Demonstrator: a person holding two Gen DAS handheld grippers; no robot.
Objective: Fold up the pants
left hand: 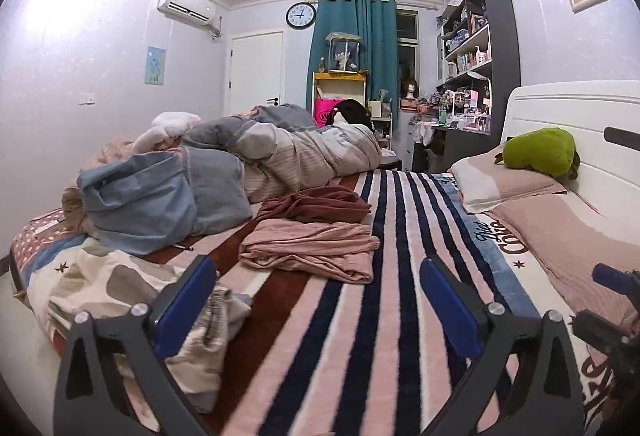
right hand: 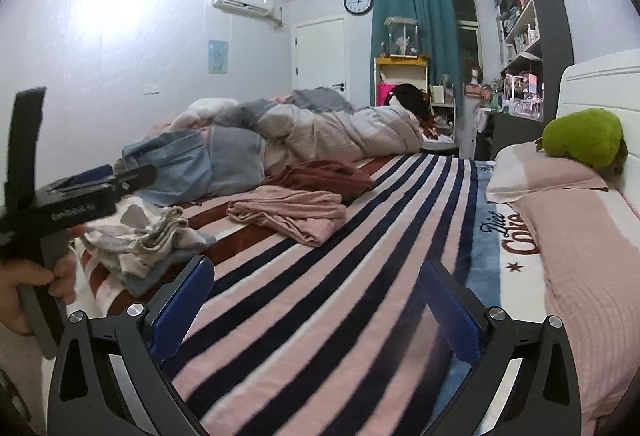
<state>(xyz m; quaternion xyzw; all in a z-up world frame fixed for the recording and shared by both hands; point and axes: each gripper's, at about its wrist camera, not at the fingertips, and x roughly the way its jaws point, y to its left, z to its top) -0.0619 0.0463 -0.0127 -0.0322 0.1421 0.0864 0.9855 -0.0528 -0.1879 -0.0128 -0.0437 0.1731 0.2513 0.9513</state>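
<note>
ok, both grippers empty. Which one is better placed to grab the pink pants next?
Left, probably. In the left wrist view the pink pants lie just ahead of the open left gripper; in the right wrist view they sit off to the left of the open right gripper.

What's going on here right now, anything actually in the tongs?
Nothing held. A person holds both tongs open over the striped bed cover: the left tongs and the right tongs are empty. A pink garment and a maroon garment lie crumpled ahead, untouched. A patterned cloth pile sits to the left.
</note>
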